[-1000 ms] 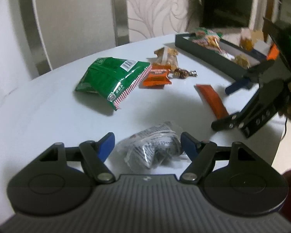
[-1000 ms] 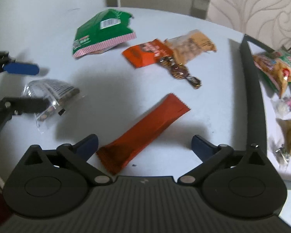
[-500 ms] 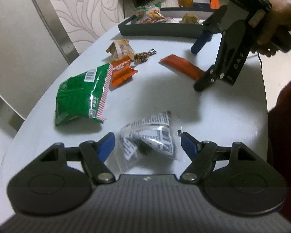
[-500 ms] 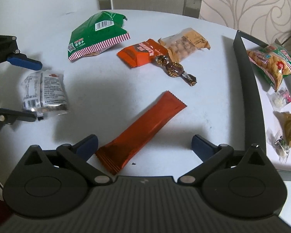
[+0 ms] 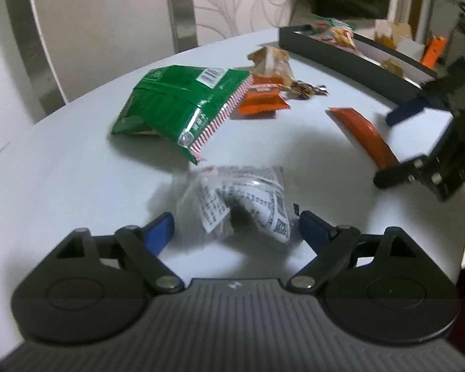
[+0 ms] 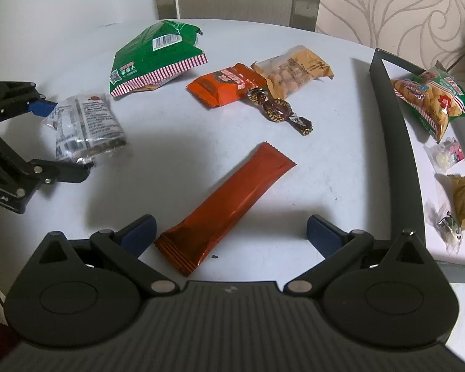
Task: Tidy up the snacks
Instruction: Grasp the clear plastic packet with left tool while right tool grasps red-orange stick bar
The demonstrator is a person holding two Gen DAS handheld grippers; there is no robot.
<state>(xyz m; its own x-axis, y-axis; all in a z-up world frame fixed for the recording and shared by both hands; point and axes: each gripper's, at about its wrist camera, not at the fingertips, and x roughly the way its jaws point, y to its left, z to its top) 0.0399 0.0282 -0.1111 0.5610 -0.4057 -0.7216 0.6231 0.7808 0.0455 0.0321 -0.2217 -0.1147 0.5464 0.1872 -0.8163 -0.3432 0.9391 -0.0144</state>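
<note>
A clear packet with black print (image 5: 238, 198) lies between the blue-padded fingers of my left gripper (image 5: 235, 231), whose jaws are opening. A gap shows at the left pad, so nothing presses on the packet. From the right wrist view the same packet (image 6: 86, 127) sits on the white table inside the left gripper (image 6: 62, 139). My right gripper (image 6: 231, 232) stands open over the near end of a long orange stick packet (image 6: 229, 204). A black tray (image 6: 390, 117) at the right holds several snacks.
A green bag (image 6: 152, 59), a small orange packet (image 6: 226, 83), a tan packet (image 6: 294, 71) and two brown wrapped candies (image 6: 276, 108) lie scattered further back on the table. The table's curved edge and a chair back stand beyond them.
The left gripper's jaws have widened around the clear packet and it has shifted a little inward over the table. The right gripper and the orange stick have stayed put.
</note>
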